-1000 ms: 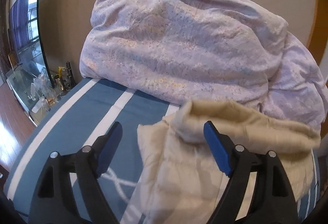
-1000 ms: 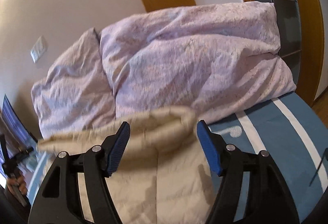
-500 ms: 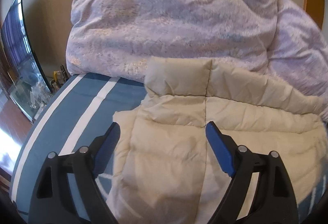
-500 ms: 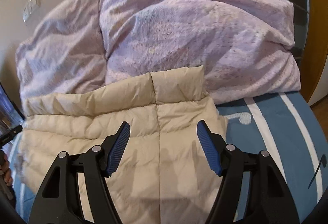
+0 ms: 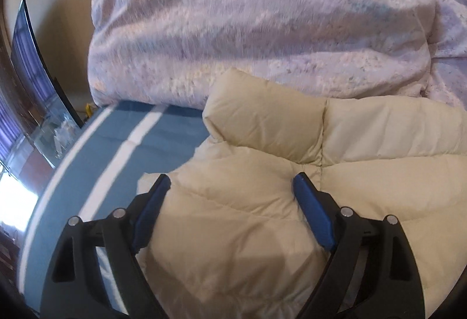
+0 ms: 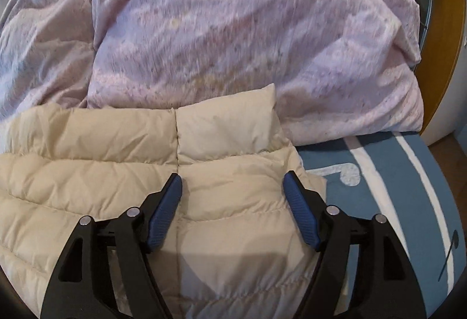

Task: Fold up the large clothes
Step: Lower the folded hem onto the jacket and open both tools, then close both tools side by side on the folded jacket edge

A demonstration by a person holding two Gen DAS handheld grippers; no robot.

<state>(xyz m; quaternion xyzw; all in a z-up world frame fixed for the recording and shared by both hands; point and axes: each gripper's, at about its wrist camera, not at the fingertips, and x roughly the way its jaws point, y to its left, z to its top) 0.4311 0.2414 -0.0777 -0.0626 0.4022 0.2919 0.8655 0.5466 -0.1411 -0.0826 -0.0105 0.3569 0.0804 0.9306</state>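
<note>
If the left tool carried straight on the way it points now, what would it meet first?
Most likely the cream puffer jacket, which fills the space between the left tool's opening jaws, just below the collar. The lilac duvet lies farther back. Depth is hard to judge.

Both views evenly daylit, fairly bright. Blown-out glare at far-left edge of left view. Motion blur smears the lilac duvet (image 5: 256,27) and bed sheet stripes (image 5: 140,132); cream jacket (image 6: 227,202) near centre stays sharper, soft shadow across its near part. Strong fisheye bending, dark vignette corners.
</note>
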